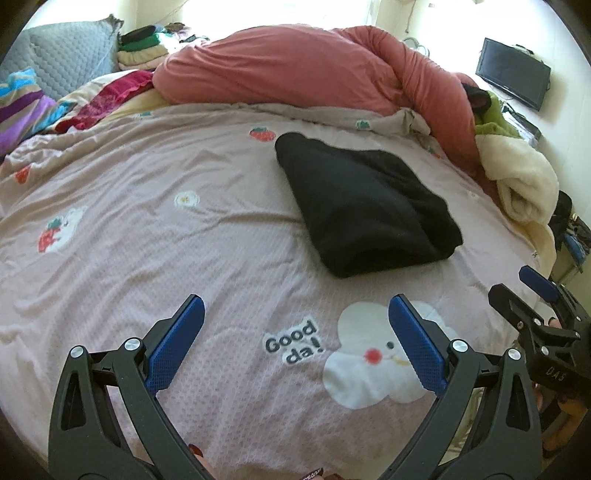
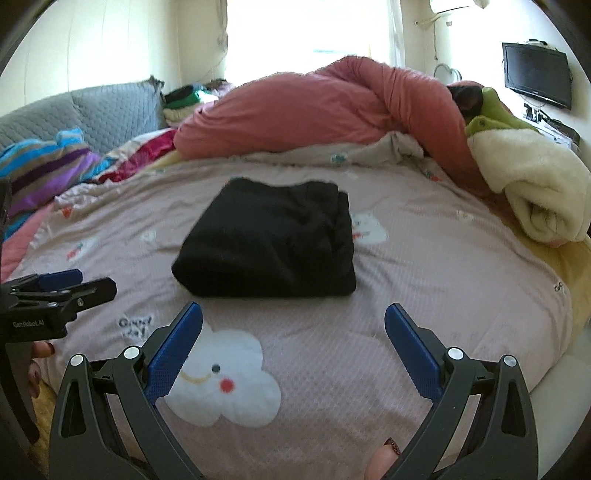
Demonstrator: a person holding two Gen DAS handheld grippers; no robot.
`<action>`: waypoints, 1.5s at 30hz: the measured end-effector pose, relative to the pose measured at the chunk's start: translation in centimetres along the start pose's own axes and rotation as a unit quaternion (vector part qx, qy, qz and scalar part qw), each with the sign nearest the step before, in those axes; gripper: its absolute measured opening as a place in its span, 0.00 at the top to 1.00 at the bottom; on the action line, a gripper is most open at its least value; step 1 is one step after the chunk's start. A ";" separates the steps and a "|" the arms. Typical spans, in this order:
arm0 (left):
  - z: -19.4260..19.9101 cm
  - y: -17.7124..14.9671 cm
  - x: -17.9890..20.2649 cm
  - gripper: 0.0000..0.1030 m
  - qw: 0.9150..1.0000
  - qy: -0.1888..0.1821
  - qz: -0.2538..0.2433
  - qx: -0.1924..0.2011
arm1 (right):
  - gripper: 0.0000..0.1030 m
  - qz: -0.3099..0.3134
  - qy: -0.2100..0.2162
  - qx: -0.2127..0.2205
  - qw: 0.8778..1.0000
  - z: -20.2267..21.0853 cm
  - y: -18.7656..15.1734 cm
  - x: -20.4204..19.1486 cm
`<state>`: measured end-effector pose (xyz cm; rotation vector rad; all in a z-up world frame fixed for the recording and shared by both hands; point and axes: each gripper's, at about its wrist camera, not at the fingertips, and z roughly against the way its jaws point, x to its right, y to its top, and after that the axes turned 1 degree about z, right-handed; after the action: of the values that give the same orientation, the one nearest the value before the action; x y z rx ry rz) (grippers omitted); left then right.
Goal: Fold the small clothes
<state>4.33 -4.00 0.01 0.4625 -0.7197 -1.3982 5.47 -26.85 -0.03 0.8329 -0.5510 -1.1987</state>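
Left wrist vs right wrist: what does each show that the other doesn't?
Left wrist only: the sharp "Good da!" lettering beside the cloud print, and the right gripper entering at the right edge.

Right wrist only: the air conditioner at the top edge, and the left gripper at the left edge.

Both: the folded black garment lying free on the pink bedspread, the salmon duvet, the wall TV, and each gripper's own jaws open and empty.

Pink cloud-print bedspread [image 2: 332, 350] — folded black garment [image 2: 269, 243] lies on it, salmon duvet [image 2: 314, 110] behind.
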 end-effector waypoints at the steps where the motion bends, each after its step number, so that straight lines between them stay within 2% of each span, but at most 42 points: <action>1: -0.1 -0.2 -0.1 0.09 1.000 -0.001 0.003 -0.002 | 0.04 -0.001 -0.002 -0.003 1.000 -0.1 -0.2 -0.1; 45: 0.3 -0.4 -0.3 0.09 1.000 0.009 0.012 -0.009 | 0.04 0.002 0.000 -0.015 1.000 -0.7 -0.5 -0.8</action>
<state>3.85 -3.71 -0.07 0.4506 -0.6964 -1.3756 5.48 -25.92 -0.79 0.8043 -0.5338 -1.2003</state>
